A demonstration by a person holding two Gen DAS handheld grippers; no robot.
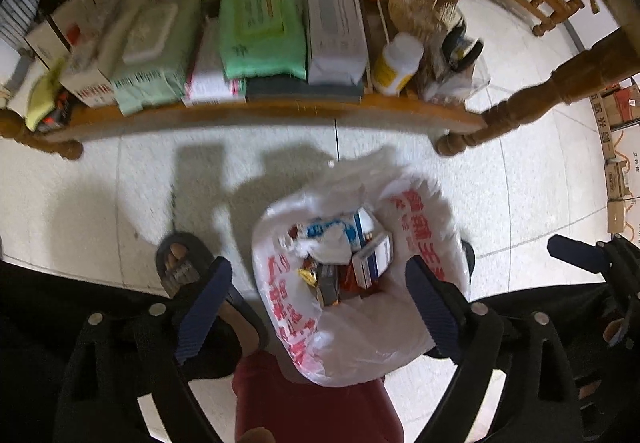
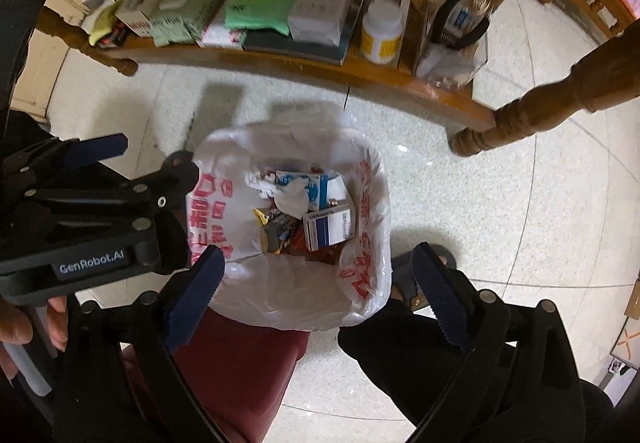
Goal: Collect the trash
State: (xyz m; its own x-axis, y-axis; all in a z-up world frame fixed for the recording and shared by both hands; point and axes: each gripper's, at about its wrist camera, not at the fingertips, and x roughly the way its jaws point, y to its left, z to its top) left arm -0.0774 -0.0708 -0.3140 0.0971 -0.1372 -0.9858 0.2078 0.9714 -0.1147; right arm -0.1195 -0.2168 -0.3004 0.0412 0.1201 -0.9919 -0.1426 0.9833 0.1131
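A white plastic bag with red print (image 1: 360, 339) (image 2: 280, 299) stands open on the floor between the person's feet, in front of a dark red stool. It holds trash: a blue-and-white carton (image 1: 340, 229) (image 2: 308, 185), crumpled white tissue (image 2: 294, 199), a small medicine box (image 1: 376, 261) (image 2: 330, 229) and wrappers (image 2: 276, 231). My left gripper (image 1: 318, 301) is open and empty, hovering above the bag. My right gripper (image 2: 320, 297) is open and empty above the bag's near rim. The left gripper body also shows at the left of the right wrist view (image 2: 100, 211).
A low wooden shelf (image 1: 280, 111) (image 2: 320, 71) runs behind the bag, loaded with wet-wipe packs (image 1: 260, 35), boxes (image 1: 334, 27), a white bottle (image 1: 398, 65) and a clear container (image 2: 452, 55). A turned wooden leg (image 2: 540, 115) stands right. Sandalled feet (image 1: 180, 267) (image 2: 424, 275) flank the bag. Cardboard boxes (image 1: 616, 147) sit far right.
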